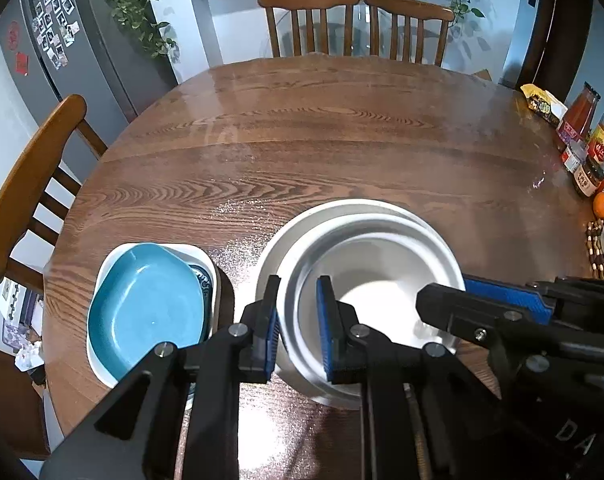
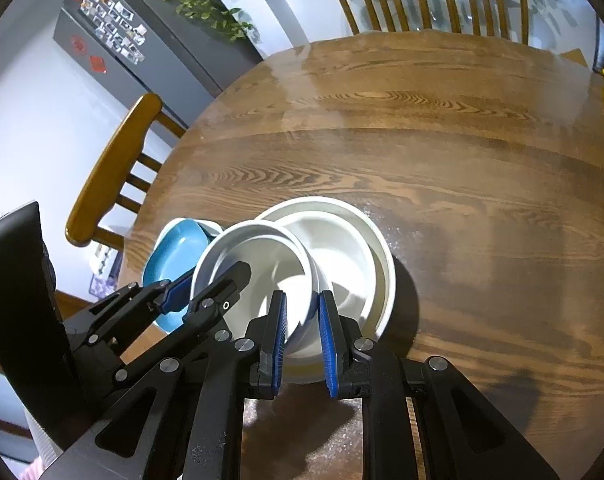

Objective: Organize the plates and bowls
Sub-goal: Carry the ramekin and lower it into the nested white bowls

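So the big round wooden counter [image 1: 302, 128] is mostly bare, with both piles of dishes sitting near its front edge. The wide white bowl [image 2: 358, 240] rests on the counter, and a smaller white bowl [image 2: 261, 256] sits tilted inside it, leaning on the left part of its rim. Just beside that, to the left, a blue dish [image 1: 145, 312] is nested in a white squarish dish [image 1: 205, 256].

Both tools are on that smaller bowl. The left gripper [image 1: 297, 328] has its fingers pinching the bowl's left rim, one finger outside and one inside. The right gripper [image 2: 304, 336] clamps the near rim the same way, wall between the blue pads.

Looks like the nesting step: small bowl going into the big one. Next move probably calls for levelling it so it drops flat, then letting go one side at a time. Lopsided release could make it clack or slide.
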`<state>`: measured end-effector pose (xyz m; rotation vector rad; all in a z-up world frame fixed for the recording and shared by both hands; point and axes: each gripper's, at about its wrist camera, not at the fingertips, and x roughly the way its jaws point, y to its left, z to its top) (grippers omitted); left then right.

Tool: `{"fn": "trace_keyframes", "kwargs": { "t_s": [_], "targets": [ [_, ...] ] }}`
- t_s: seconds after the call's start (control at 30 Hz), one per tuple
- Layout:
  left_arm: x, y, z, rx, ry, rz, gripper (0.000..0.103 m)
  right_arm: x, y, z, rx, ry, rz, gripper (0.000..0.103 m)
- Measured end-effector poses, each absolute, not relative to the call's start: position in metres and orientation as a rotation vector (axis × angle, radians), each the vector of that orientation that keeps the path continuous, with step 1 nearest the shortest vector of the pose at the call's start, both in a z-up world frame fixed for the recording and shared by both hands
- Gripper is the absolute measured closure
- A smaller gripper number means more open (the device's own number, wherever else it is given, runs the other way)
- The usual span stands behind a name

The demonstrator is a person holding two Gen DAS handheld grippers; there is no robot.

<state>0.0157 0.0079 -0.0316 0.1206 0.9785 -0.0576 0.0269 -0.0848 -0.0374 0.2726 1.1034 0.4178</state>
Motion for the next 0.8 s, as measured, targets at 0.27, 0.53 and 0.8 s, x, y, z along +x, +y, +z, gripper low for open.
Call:
{"fn": "trace_keyframes", "kwargs": {
  "t_s": [0.27, 0.53, 0.8],
  "targets": [
    [0.021, 0.006, -0.042, 0.123, 1.010, -0.065, 0.088, 0.034, -0.084, -0.047, 0.281, 1.126, 0.405, 0.084],
    [0.026, 0.005, -0.047, 0.129, 1.023, -0.068, 0.088, 0.039, -0.083, -0.051, 0.283, 1.137, 0.397, 0.084],
    [0.030, 0.003, -0.050, 0.143, 1.034, -0.068, 0.088, 0.044, -0.085, -0.055, 0.286, 1.149, 0.394, 0.084]
  ]
}}
